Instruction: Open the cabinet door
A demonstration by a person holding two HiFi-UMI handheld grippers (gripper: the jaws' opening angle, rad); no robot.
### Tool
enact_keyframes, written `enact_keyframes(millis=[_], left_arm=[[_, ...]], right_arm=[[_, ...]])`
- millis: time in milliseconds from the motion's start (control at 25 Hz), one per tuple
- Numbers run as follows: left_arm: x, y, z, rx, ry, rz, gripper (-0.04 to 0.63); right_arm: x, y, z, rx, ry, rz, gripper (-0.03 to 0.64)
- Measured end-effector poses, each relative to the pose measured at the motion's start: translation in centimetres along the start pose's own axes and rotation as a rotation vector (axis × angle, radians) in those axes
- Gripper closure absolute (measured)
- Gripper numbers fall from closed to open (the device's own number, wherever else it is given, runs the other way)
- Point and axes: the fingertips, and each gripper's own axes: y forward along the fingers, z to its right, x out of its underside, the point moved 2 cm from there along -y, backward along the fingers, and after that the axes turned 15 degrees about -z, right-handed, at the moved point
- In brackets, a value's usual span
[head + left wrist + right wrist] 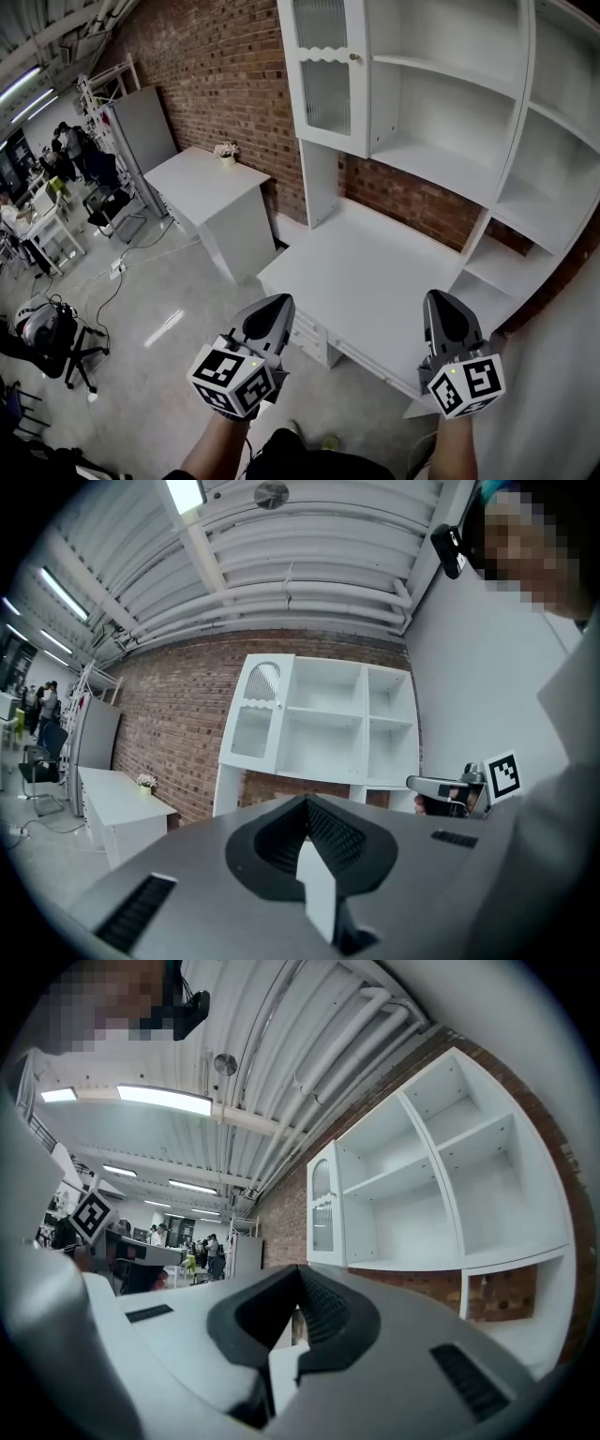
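The white cabinet door (323, 70), with ribbed glass panes and a small knob (354, 57) on its right edge, lies flush on the left upper bay of the white shelf unit (450, 103). The same door appears far off in the left gripper view (255, 726) and the right gripper view (322, 1206). Both grippers hover low over the front of the desk top (375, 272), well short of the door. My left gripper (278, 302) is shut with nothing in it. My right gripper (439, 300) is shut and empty too.
Drawers (309, 339) sit under the desk's front edge. A white side table (202, 192) with a small flower pot (225, 152) stands left along the brick wall (216, 66). A grey cabinet (141, 127), chairs, cables and people fill the far left.
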Motion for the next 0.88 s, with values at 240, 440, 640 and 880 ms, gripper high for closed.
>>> enact_keyframes(millis=[240,440,640,880], left_arm=[[-0.1,0.9,-2.2,-0.006,-0.006,0.004,0.591],[-0.4,3.2,-4.7,0.014,0.000,-0.005,0.591],[-2.2,5.7,-9.3,0.022,0.024,0.004,0.591],[-4.7,8.5,-14.9,0.062,0.042,0.014,0.591]], right_arm=[[0.2,2.7,-0.8,-0.022,0.007,-0.005,0.615],[0.2,6.2,-1.1,-0.010,-0.001,-0.024,0.614],[-0.7,11.2,-0.9,0.023,-0.010,-0.028,0.615],[-1.9,17.0,-1.6,0.064,-0.016,-0.037,0.614]])
